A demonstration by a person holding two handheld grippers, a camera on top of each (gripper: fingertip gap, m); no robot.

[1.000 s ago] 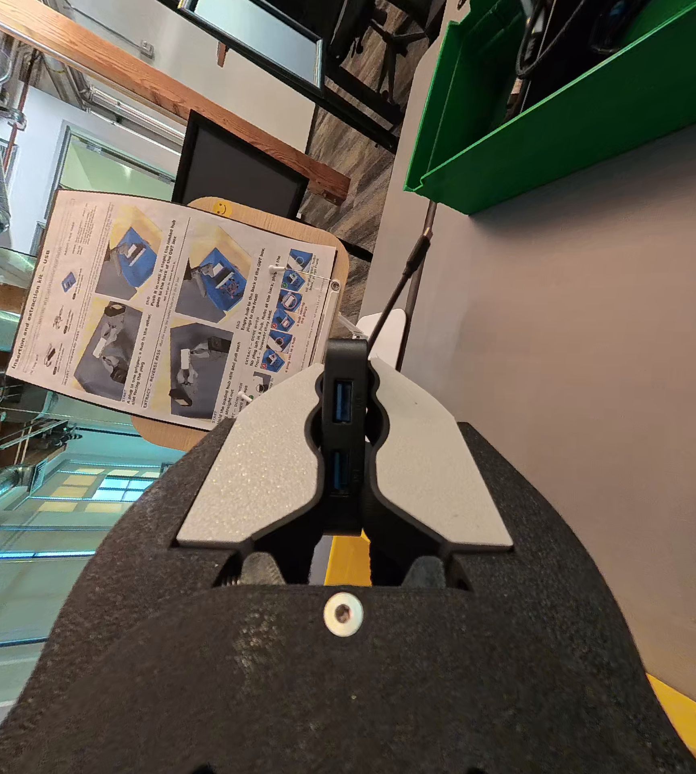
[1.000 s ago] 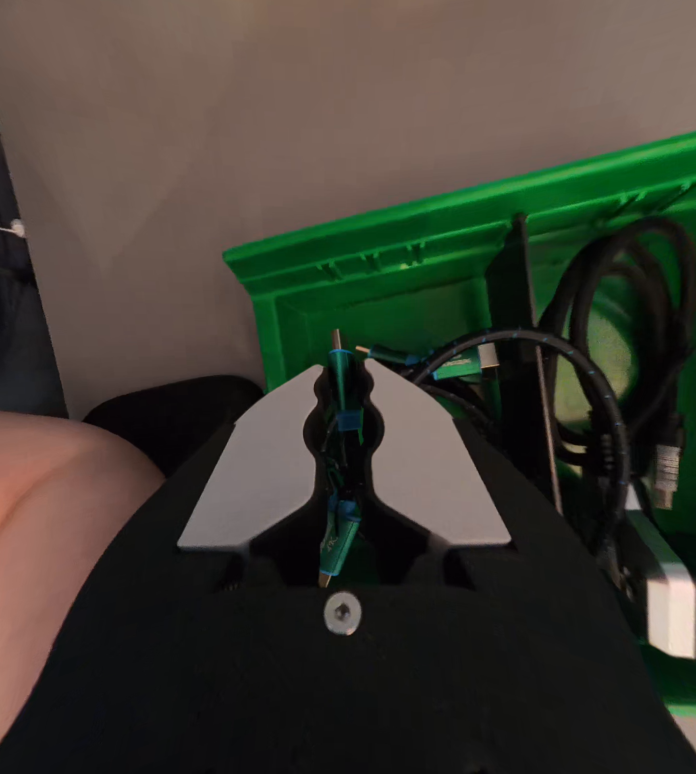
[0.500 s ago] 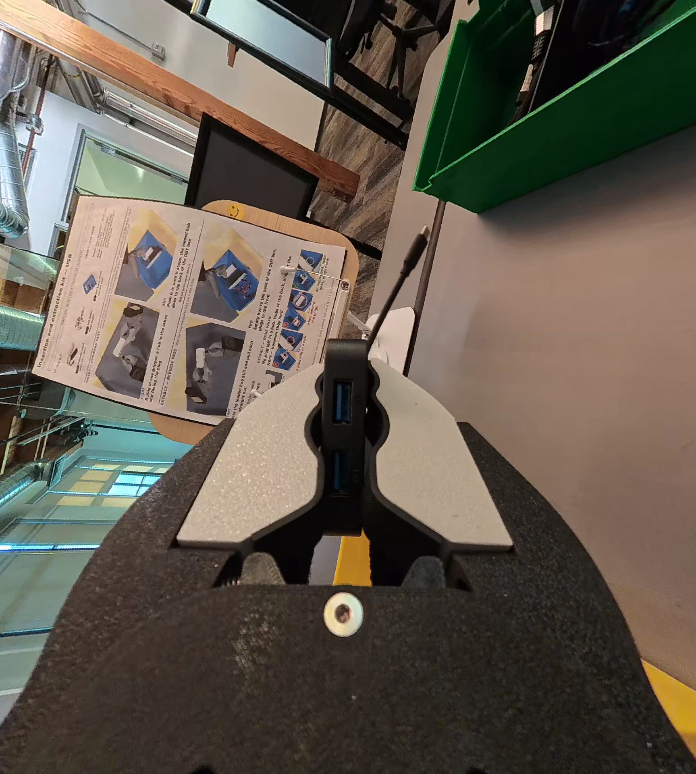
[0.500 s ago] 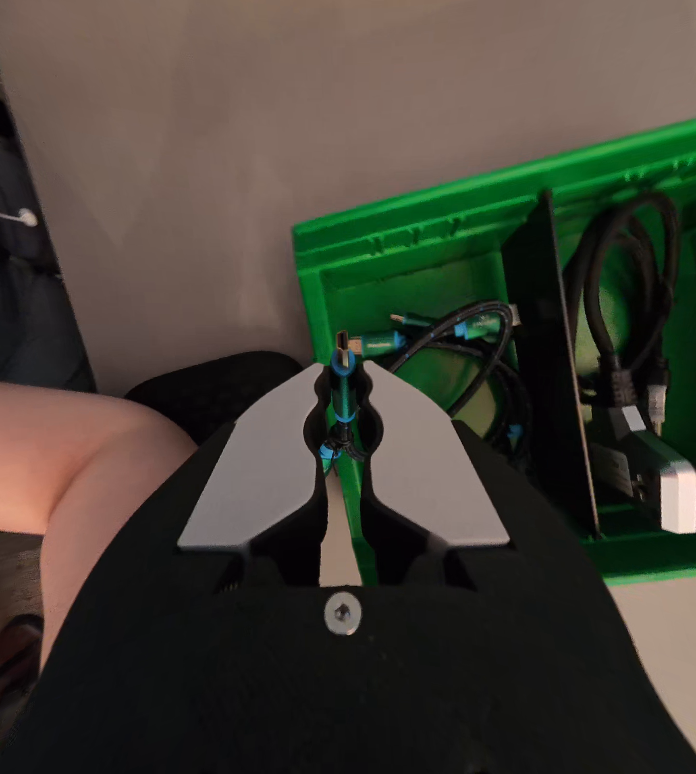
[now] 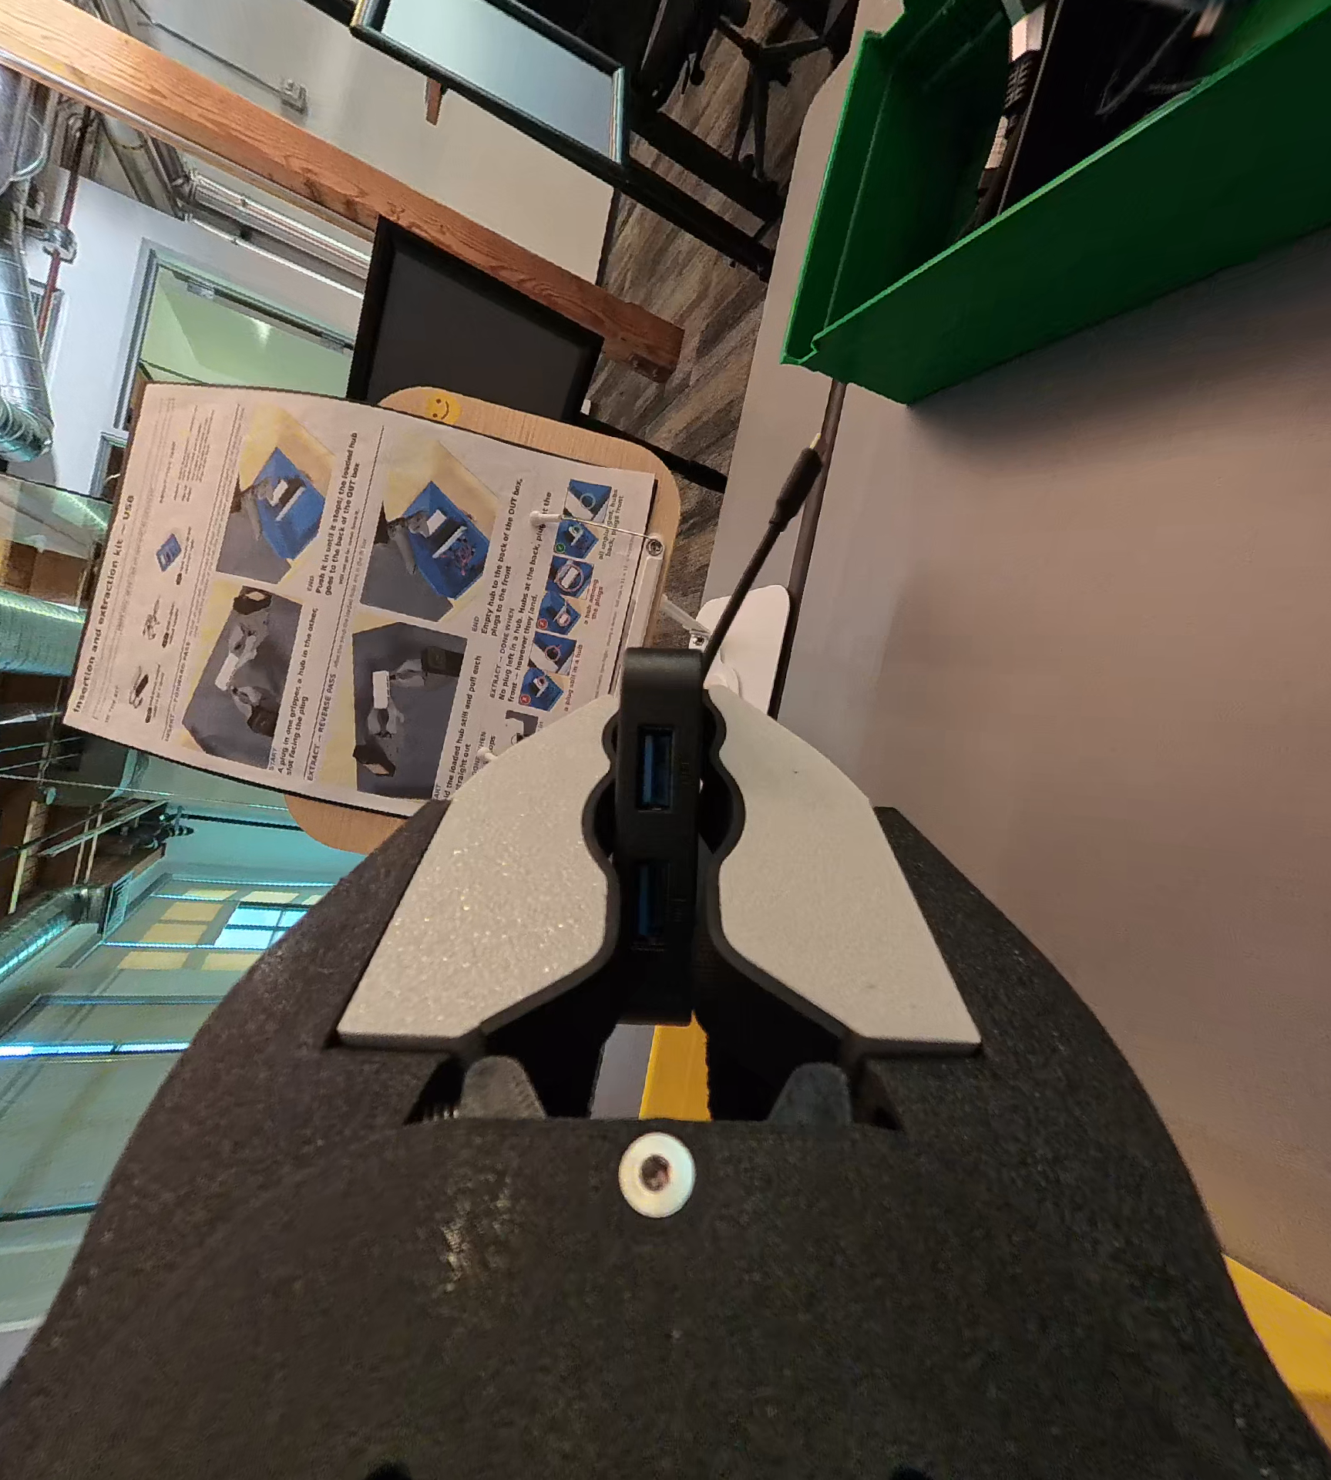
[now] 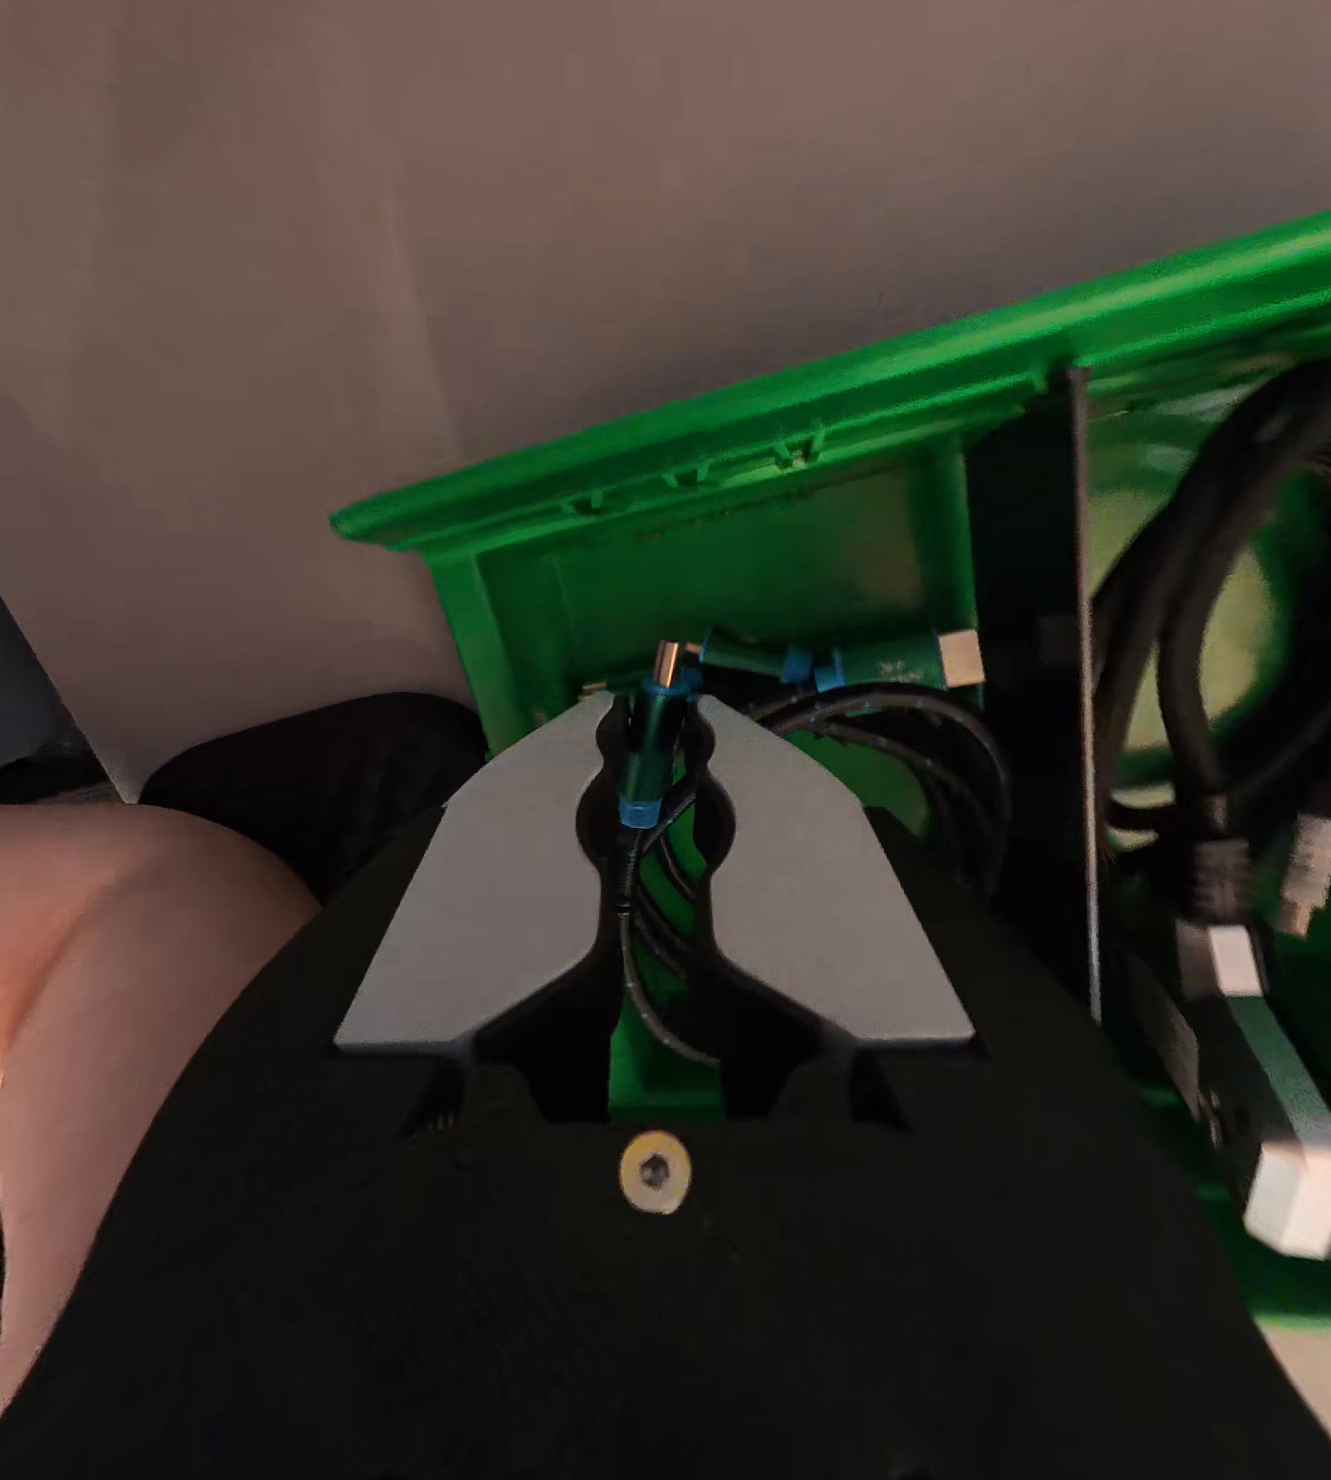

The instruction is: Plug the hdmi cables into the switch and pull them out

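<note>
- On the grey tabletop (image 5: 1126,721), the largest thing is the green bin (image 6: 726,496), which fills the right side of the right wrist view; a dark divider (image 6: 1046,641) splits it into compartments. In the left wrist view the same bin (image 5: 1086,264) shows well ahead and to one side.
- In the bin's near compartment lie loose cables, among them a green-shelled plug (image 6: 894,666) with a metal tip; the far compartment holds thicker black cables (image 6: 1174,641) and a white adapter (image 6: 1286,1153).
- The left gripper (image 5: 658,705) is clamped on the switch (image 5: 658,801), a slim black body standing on edge between the jaws. Its long axis runs along the fingers, its blue ports face up toward the camera, and its thin black lead (image 5: 758,561) trails forward.
- The right gripper (image 6: 650,701) is closed on an hdmi cable plug (image 6: 646,761), green with blue rings. Its long axis lies along the fingers, the metal tip juts just past the fingertips, and the cord runs back down between the jaws.
- Neither view shows the other gripper, so I cannot tell how switch and plug lie to each other. By my judgement the plug, right over the bin, has yet to be carried across and its tip turned square to a port face.
- An instruction sheet (image 5: 358,593) stands propped beyond the switch, clear of the work.
</note>
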